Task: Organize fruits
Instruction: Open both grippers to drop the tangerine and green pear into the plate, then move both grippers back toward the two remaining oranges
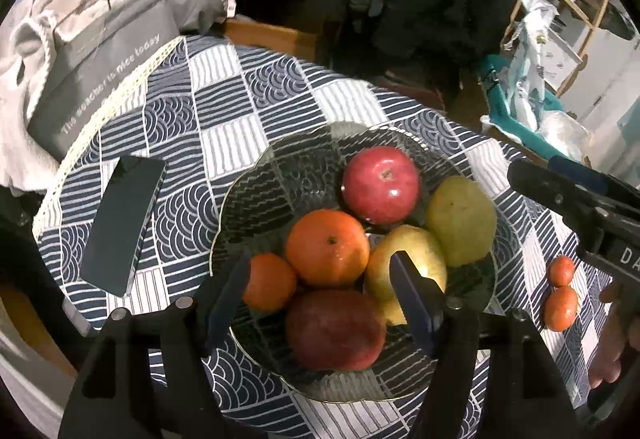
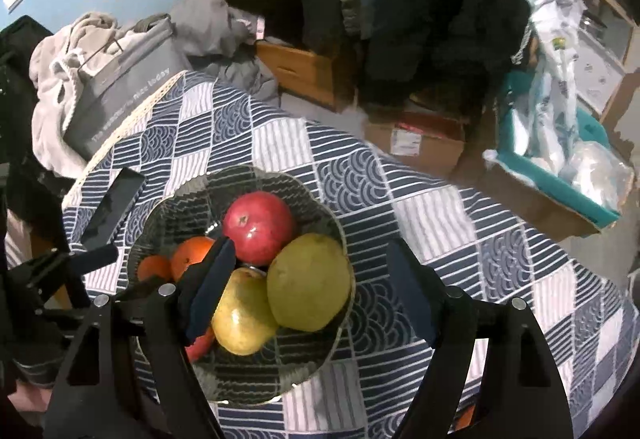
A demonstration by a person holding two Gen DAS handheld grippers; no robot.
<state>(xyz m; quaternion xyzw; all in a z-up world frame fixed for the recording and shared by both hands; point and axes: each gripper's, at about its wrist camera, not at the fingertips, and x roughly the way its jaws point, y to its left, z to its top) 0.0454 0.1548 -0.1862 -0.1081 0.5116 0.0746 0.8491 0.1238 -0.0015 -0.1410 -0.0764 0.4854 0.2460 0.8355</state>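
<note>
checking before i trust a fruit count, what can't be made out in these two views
- Lower red fruit, right wrist view: mostly hidden behind the right gripper's finger; only a sliver shows.
- Small orange, right wrist view: partly covered by the same finger.
- Two small oranges off the glass bowl, left wrist view: near the edge, too small for detail.
- Yellow pear, left wrist view: partly hidden by the left gripper's finger.

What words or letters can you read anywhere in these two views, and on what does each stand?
"The weather is nice today": white print on the grey bag, partly blurred.
"DA": cut off by the frame edge, on the right gripper.
Labels on the cardboard box and plastic packaging: too blurred to read.
</note>
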